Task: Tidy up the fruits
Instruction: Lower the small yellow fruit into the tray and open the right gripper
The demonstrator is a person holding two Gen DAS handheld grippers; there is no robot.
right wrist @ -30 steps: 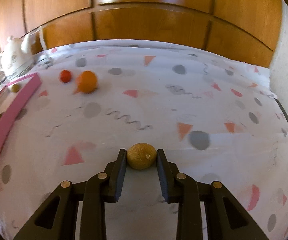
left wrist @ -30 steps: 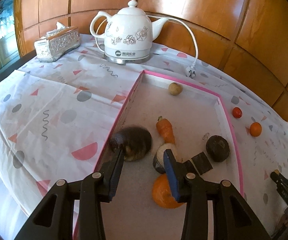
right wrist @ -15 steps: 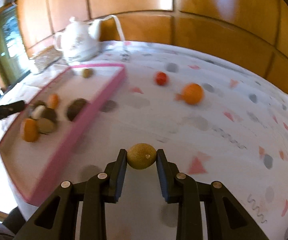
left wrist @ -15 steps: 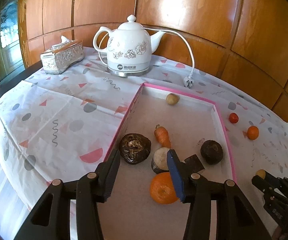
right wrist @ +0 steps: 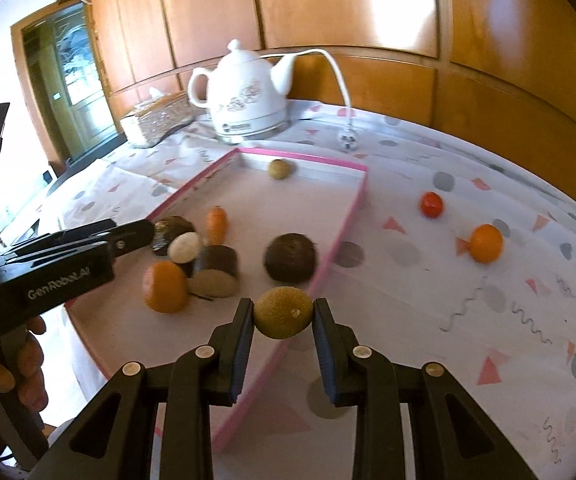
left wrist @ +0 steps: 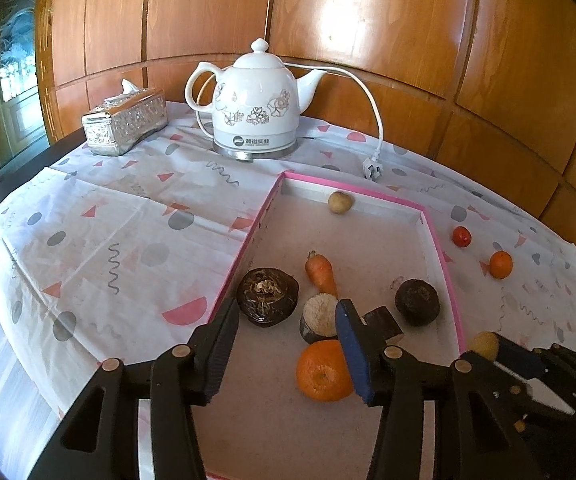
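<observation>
- Since the earlier frames, the right hand-held gripper (right wrist: 283,320) has carried a small round yellow-green fruit (right wrist: 283,312) from the open worktop (right wrist: 428,300) to the near right rim of the pink-edged tray (right wrist: 330,256).
- Its jaws are nearly closed, pinching the fruit on both sides, likely to drop it inside the tray.
- Being round, the fruit has no clear long axis; a pale spot faces the camera.
- The left hand-held gripper (left wrist: 283,344) has just been opening; it hangs empty over the tray above an orange (left wrist: 322,370).
</observation>
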